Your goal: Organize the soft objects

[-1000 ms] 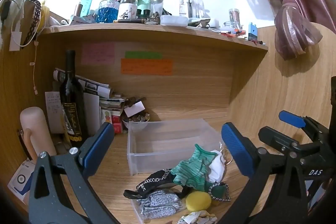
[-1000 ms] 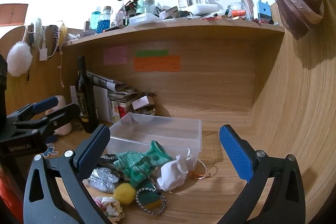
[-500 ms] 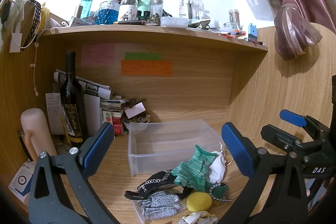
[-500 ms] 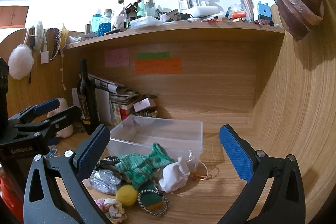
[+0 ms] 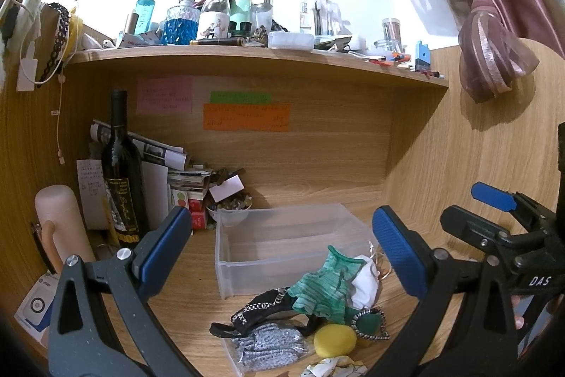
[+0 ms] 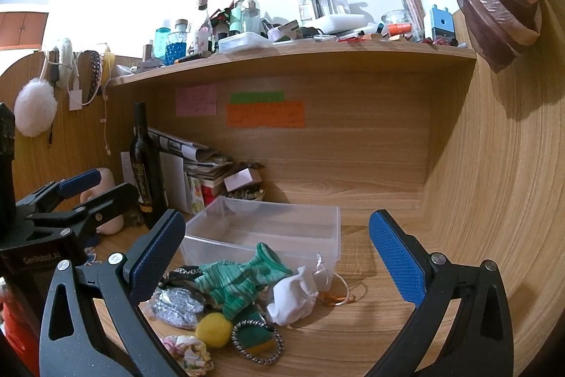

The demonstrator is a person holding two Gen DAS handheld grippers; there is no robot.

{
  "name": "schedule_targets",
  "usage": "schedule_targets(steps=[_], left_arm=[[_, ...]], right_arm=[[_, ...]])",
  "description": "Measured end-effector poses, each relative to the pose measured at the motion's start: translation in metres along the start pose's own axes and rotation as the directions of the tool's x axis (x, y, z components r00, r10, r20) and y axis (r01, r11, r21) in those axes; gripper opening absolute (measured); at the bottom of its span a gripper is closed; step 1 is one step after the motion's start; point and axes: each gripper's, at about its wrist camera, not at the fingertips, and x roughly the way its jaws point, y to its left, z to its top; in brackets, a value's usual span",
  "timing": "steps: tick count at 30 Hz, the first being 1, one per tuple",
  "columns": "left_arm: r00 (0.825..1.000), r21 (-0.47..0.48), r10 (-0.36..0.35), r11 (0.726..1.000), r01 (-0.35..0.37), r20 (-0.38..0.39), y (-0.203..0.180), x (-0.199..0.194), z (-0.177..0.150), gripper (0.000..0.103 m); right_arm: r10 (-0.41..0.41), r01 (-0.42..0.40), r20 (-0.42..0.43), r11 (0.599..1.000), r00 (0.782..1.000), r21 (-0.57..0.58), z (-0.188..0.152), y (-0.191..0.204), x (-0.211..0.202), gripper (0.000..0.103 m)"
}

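Note:
A pile of soft things lies on the wooden desk in front of an empty clear plastic bin (image 5: 282, 246) (image 6: 268, 228): a green knit garment (image 5: 321, 288) (image 6: 236, 278), a white cloth (image 5: 365, 281) (image 6: 293, 299), a yellow ball (image 5: 334, 336) (image 6: 213, 329), a silver glittery pouch (image 5: 268, 347) (image 6: 176, 304), a black studded strap (image 5: 261, 306) and a floral scrunchie (image 6: 189, 350). My left gripper (image 5: 282, 251) is open and empty above the pile. My right gripper (image 6: 275, 253) is open and empty too, right of the left one.
A dark wine bottle (image 5: 122, 172) (image 6: 146, 165), papers and boxes stand at the back left. A pink cylinder (image 5: 61, 228) stands further left. The shelf above (image 5: 247, 53) is crowded with bottles. A tied curtain (image 5: 491, 59) hangs at the right wall.
Both views have shifted only slightly; the grippers stay open and the pile has not moved.

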Motion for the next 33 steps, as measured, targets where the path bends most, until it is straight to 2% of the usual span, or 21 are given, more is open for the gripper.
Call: schedule_targets(steps=[33], left_arm=[[1.0, 0.013, 0.004, 1.0, -0.004, 0.018, -0.003, -0.0045, -0.0016, 0.103]], right_arm=[[0.011, -0.012, 0.001, 1.0, 1.0, 0.013, 0.0032, 0.0031, -0.0026, 0.103]])
